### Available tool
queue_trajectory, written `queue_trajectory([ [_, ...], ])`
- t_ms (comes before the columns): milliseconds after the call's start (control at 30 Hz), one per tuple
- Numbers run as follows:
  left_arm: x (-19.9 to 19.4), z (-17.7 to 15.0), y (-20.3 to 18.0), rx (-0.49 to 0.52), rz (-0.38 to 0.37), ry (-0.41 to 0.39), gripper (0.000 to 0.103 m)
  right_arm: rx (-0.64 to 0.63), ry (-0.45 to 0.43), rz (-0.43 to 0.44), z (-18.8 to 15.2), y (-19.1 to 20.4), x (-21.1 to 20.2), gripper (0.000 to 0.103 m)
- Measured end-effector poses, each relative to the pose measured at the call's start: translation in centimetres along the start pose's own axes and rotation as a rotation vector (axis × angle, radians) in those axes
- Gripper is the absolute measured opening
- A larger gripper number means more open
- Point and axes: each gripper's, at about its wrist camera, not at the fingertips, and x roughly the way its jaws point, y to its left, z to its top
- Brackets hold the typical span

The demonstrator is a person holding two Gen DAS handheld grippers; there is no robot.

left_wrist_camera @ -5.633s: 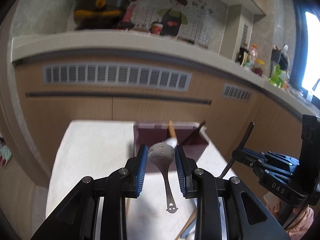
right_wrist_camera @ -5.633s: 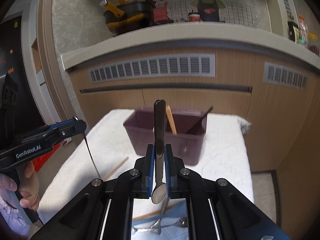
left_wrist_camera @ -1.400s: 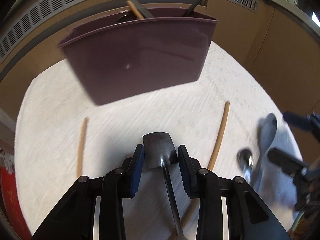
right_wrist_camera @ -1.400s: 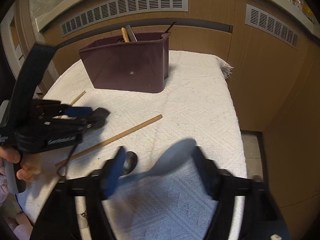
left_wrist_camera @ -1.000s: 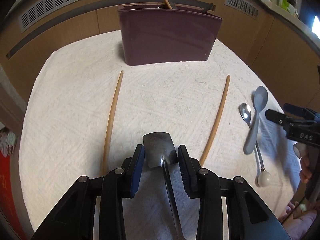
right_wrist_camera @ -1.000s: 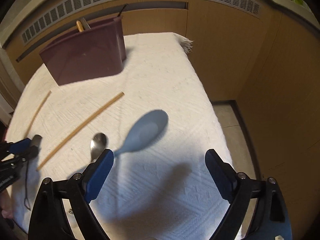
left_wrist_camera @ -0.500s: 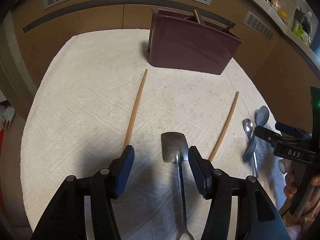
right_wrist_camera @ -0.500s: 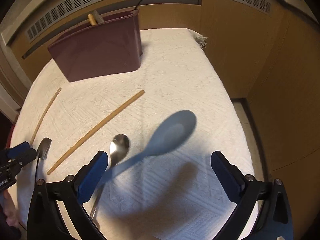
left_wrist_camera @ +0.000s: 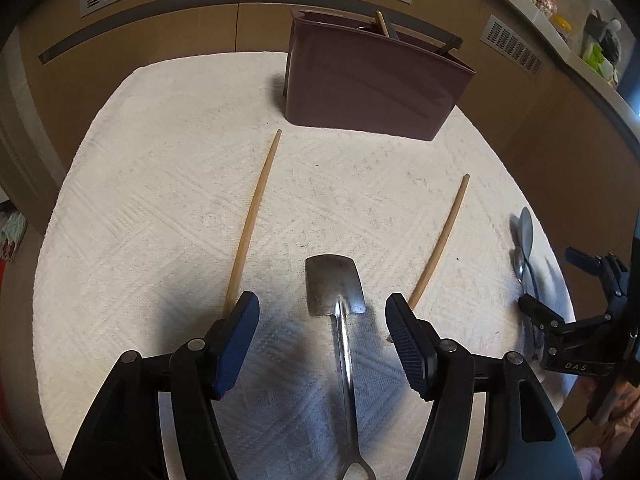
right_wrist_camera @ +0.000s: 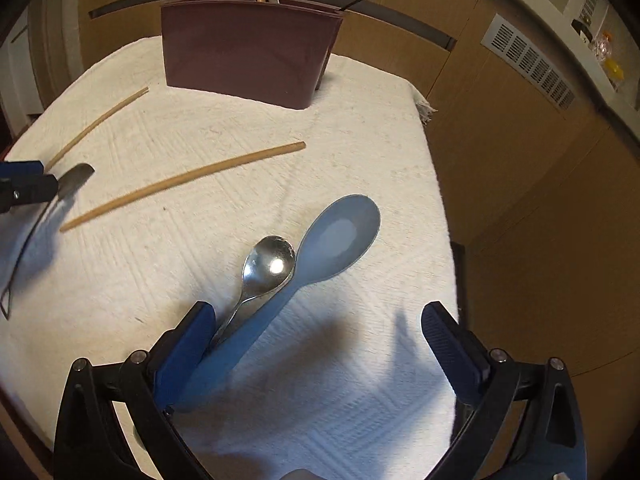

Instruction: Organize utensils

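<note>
A flat, shovel-shaped metal spoon (left_wrist_camera: 334, 284) lies on the white cloth between the fingers of my left gripper (left_wrist_camera: 320, 304). Its jaws are opening and the pads stand clear of the spoon. My right gripper (right_wrist_camera: 318, 312) is wide open over a light blue spoon (right_wrist_camera: 340, 236) and a shiny metal spoon (right_wrist_camera: 270, 264) that lie side by side. The blue spoon's handle runs close along the left finger. Two wooden chopsticks (left_wrist_camera: 252, 220) (left_wrist_camera: 440, 240) lie apart on the cloth. The maroon utensil holder (left_wrist_camera: 372, 92) stands at the back with a chopstick and dark handles in it.
The white cloth (left_wrist_camera: 160, 200) covers a small table that ends close to the right of the blue spoon, with floor below (right_wrist_camera: 460, 272). Wooden cabinet fronts (right_wrist_camera: 520, 160) run behind and to the right. A hand holds the right gripper (left_wrist_camera: 560, 292) at the left wrist view's right edge.
My left jaws have spread away from the flat metal spoon, which now lies free on the cloth. The right gripper has rolled and come closer over the two spoons.
</note>
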Motion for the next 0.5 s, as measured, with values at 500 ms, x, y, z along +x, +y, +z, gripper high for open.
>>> queue_trajectory([
  [500,-0.1,-0.5,0.2,-0.001,0.008,0.016,0.068,0.434,0.025,0.104,2.0,-6.3,2.1,0.075],
])
